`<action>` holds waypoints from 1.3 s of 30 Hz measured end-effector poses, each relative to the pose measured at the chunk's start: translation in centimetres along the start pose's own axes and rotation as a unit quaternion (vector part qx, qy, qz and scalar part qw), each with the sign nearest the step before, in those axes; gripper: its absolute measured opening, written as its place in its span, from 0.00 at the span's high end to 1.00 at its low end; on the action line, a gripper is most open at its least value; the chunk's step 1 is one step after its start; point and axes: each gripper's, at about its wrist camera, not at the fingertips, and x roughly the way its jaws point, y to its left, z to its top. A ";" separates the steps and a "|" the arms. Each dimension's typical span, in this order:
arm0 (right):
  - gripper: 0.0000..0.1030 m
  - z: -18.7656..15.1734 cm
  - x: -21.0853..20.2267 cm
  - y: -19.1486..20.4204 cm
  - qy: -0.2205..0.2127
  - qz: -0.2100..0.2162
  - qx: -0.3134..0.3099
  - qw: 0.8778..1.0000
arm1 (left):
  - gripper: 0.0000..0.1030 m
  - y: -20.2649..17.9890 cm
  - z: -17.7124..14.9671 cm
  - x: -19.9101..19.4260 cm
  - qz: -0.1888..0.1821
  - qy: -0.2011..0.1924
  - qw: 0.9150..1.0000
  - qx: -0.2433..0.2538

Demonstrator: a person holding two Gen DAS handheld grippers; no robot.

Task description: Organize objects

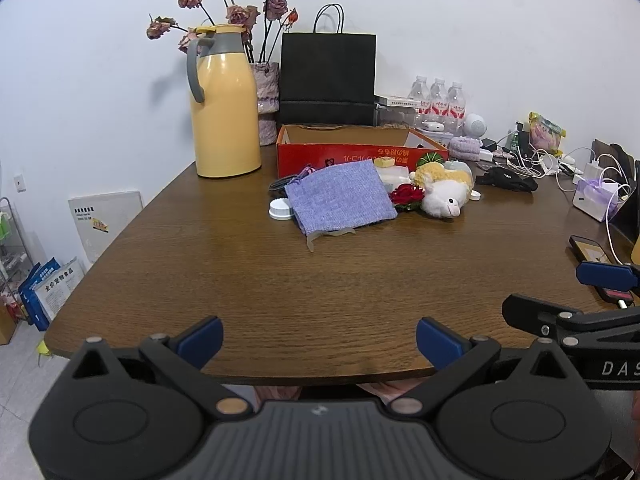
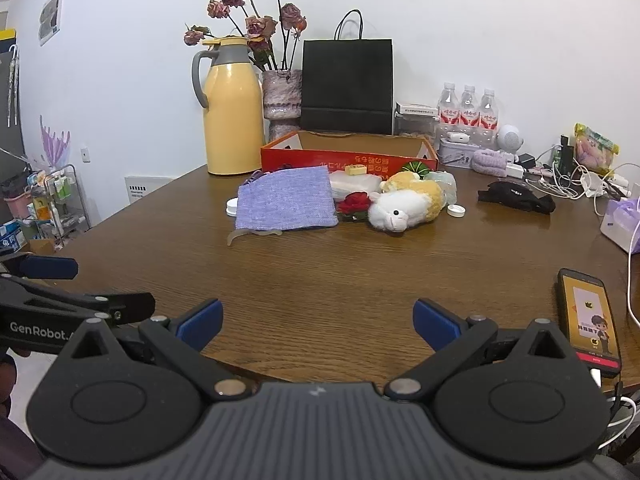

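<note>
You're in a lived-in home room: a wooden tabletop against a plain white wall carries a yellow thermos jug, a vase of dried roses, bottled water, tangled chargers and a plush toy.

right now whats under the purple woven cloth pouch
A translucent rubbery strip pokes out from under the purple woven cloth pouch at its near edge, and a round white lid sits at its left side. Anything else beneath is covered.
</note>
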 end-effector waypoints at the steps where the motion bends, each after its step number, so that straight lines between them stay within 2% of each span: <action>1: 0.00 0.0 0.0 -0.1 0.000 0.000 0.000 1.000 | 0.00 0.0 -0.1 0.0 0.000 0.000 1.000 0.000; 13: 0.00 0.1 0.1 -0.4 0.004 0.013 0.015 1.000 | 0.00 -0.1 0.0 0.1 -0.007 -0.001 1.000 0.001; 21: 0.00 0.1 2.5 -2.8 0.002 0.011 0.065 0.998 | 0.01 0.1 0.4 2.1 -0.025 -0.011 1.000 0.004; 23: 0.00 -0.5 3.8 -3.3 0.000 0.017 0.068 0.998 | 0.01 0.0 0.8 3.4 -0.018 -0.019 1.000 0.016; 26: 0.00 -0.7 6.1 -4.0 0.031 0.025 0.068 0.997 | 0.01 -0.1 1.7 6.1 -0.001 -0.032 0.999 0.032; 27: 0.00 -0.3 6.9 -4.3 0.042 0.018 0.067 0.997 | 0.03 0.0 2.1 7.1 0.002 -0.032 0.999 0.036; 28: 0.00 0.2 7.7 -4.8 0.049 0.015 0.069 0.996 | 0.10 0.2 2.5 8.2 0.004 -0.029 0.999 0.036; 30: 0.00 1.2 8.9 -5.7 0.033 0.017 0.077 0.996 | 0.16 0.9 4.0 10.9 0.003 -0.015 0.999 0.028; 35: 0.00 4.8 12.9 -7.3 0.009 -0.021 0.080 0.996 | 0.16 2.3 7.6 16.3 -0.023 -0.011 1.000 -0.005; 39: 0.05 7.7 16.0 -6.9 -0.018 0.007 0.056 0.998 | 0.29 3.0 9.4 20.1 -0.032 0.005 0.999 -0.032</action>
